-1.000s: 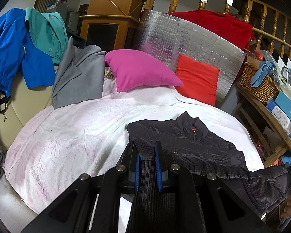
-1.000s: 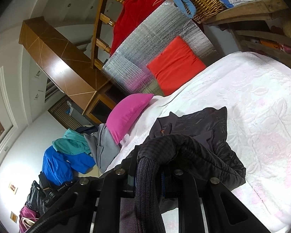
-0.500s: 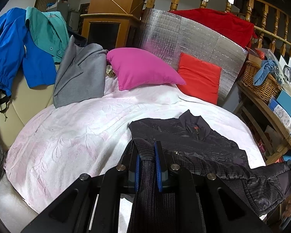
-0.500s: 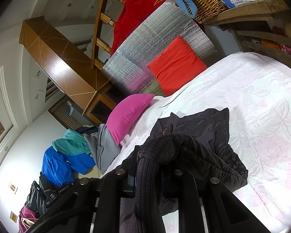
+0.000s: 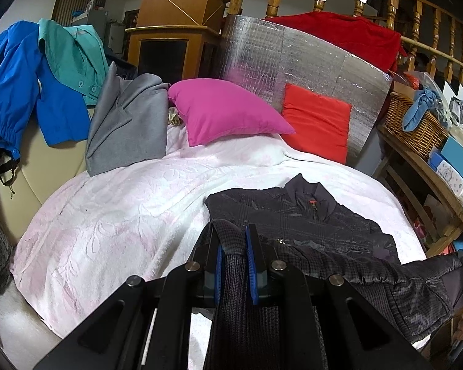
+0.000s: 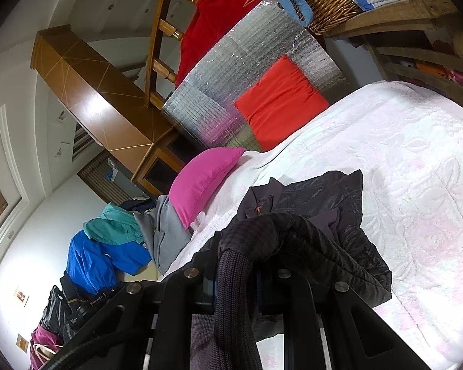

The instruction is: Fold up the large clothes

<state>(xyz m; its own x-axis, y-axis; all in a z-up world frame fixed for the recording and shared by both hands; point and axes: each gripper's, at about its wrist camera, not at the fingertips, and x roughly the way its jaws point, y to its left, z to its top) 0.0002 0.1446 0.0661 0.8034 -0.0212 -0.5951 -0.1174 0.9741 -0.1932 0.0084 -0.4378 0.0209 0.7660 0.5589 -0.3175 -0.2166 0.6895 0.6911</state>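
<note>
Left gripper [image 5: 234,237]: its blue-padded fingers [image 5: 250,246] stand narrow, clamped on the ribbed knit hem of the dark jacket [image 5: 305,219], which runs back between them toward the camera. Ahead of and to the right of these fingers the jacket's body lies spread on the pale pink bedspread [image 5: 114,215], collar and zip pull at the far end; its hem stretches away to the right, off the bed's edge. Well beyond the fingers to the left, a blue jacket [image 5: 12,86] and a teal shirt [image 5: 74,61] hang over a cream backrest, with a grey garment [image 5: 129,123] just beside them. Straight ahead sit a magenta pillow [image 5: 225,111] and a red cushion [image 5: 318,126], the latter against a silver foil panel [image 5: 281,61]. Far right stands a wicker basket [image 5: 413,123] on a wooden shelf. Right gripper [image 6: 236,246]: the fingers are largely covered by fabric, drawn in narrow on a ribbed hem of the same jacket, whose dark bulk is bunched over and just past the fingertips, resting on the bedspread.
</note>
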